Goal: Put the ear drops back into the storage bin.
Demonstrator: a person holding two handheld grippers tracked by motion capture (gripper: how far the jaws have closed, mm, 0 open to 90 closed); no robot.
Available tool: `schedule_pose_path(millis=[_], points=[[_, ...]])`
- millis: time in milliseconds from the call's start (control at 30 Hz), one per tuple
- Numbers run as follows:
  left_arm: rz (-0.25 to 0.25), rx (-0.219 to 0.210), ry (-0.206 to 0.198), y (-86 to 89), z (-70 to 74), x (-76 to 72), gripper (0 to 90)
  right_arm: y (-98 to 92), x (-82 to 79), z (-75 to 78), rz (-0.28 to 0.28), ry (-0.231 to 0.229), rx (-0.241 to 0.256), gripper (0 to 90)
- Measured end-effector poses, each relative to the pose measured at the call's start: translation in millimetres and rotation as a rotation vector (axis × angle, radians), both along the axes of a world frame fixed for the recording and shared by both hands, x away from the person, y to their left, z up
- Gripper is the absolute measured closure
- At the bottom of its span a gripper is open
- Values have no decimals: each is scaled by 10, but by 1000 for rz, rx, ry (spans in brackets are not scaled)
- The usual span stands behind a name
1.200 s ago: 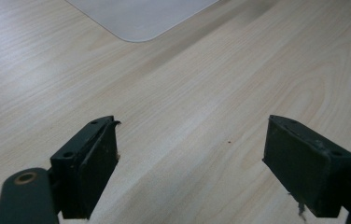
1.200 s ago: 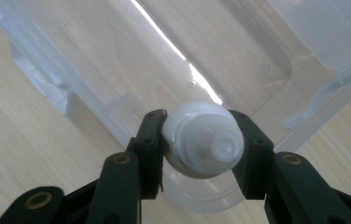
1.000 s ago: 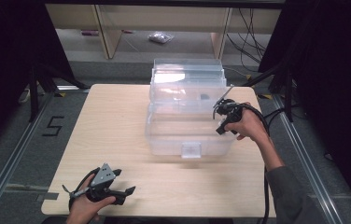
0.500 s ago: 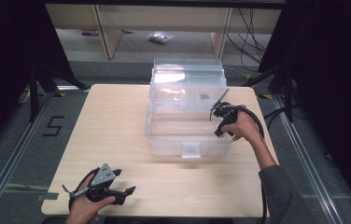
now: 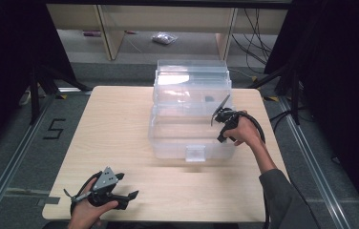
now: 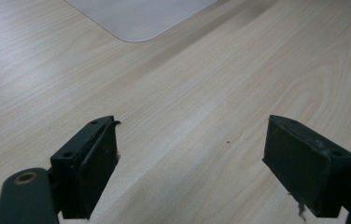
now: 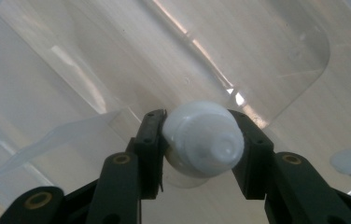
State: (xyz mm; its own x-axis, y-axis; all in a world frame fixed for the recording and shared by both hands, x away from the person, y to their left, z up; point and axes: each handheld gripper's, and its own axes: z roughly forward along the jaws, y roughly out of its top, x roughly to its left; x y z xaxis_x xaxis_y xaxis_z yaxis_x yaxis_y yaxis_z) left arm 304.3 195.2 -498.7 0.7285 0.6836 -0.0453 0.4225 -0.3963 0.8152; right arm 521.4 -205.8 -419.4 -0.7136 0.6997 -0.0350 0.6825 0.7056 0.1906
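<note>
Pale wood counter (image 5: 120, 124): seen from the high view, it carries a clear plastic box (image 5: 189, 114) set toward the far middle, its see-through lid lying across the top.
High view, right gripper (image 5: 219, 116): held in the person's right hand (image 5: 242, 131) over the right edge of the clear plastic box, jaws aimed toward the box top.
High view, left gripper (image 5: 120, 195): low at the near left corner of the counter, gripped by the left hand (image 5: 84, 212), well apart from the box, with a grey three-cornered plate on top.
High view, floor beyond: a shelf frame and a small bagged item (image 5: 163, 38) lie past the far edge of the counter.
Left gripper view, jaws: spread wide, nothing between them, bare wood grain of the counter underneath.
Left gripper view, far edge: a rounded corner of frosted plastic (image 6: 138, 16) rests flat on the counter ahead.
Right gripper view, jaws: closed snugly on a small white rounded cap (image 7: 204, 137), one jaw pressing on each side of it.
Right gripper view, white rounded cap: it sits right over the clear plastic surface of the box, wood showing through beneath.
</note>
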Motion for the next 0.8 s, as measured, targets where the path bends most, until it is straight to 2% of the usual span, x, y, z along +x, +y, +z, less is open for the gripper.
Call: schedule_pose_path(millis=[33, 100, 133, 167, 200, 233, 367, 400, 433, 467, 500, 533, 767, 800], points=[[0, 0, 1, 0, 1, -1, 170, 11, -2, -5, -21, 4, 1, 600], [0, -1, 0, -1, 1, -1, 170, -2, 19, -24, -1, 2, 1, 600], [0, -1, 0, 0, 1, -1, 170, 6, 18, -34, -15, 8, -1, 601], [0, -1, 0, 0, 1, -2, 170, 3, 26, -42, -9, 7, -8, 601], [0, -1, 0, 1, 1, -1, 170, -15, 45, -62, 20, 3, -10, 601], [0, 0, 0, 1, 1, -1, 170, 8, 28, -60, -11, 17, -11, 601], [-1, 4, 2, -1, 5, -5, 170, 14, 49, -85, -5, 17, -16, 600], [-1, -2, -1, -3, 0, -2, 170, 33, 45, -89, -30, 28, -19, 600], [-2, 2, 2, 0, 3, -3, 170, 28, 53, -95, -22, 33, -24, 600], [-1, 0, 0, -2, 0, -3, 170, 39, 53, -106, -37, 38, -22, 600], [-1, 0, 0, -1, 0, -2, 170, 31, 64, -118, -28, 34, -22, 600], [-1, 0, 0, -1, 0, -2, 170, 8, 84, -135, 7, 17, -28, 600], [-1, 0, 1, -1, 2, -3, 170, 30, 78, -141, -41, 40, -23, 600], [0, 14, 7, 2, 12, -7, 170, 31, 79, -142, -41, 40, -25, 600]])
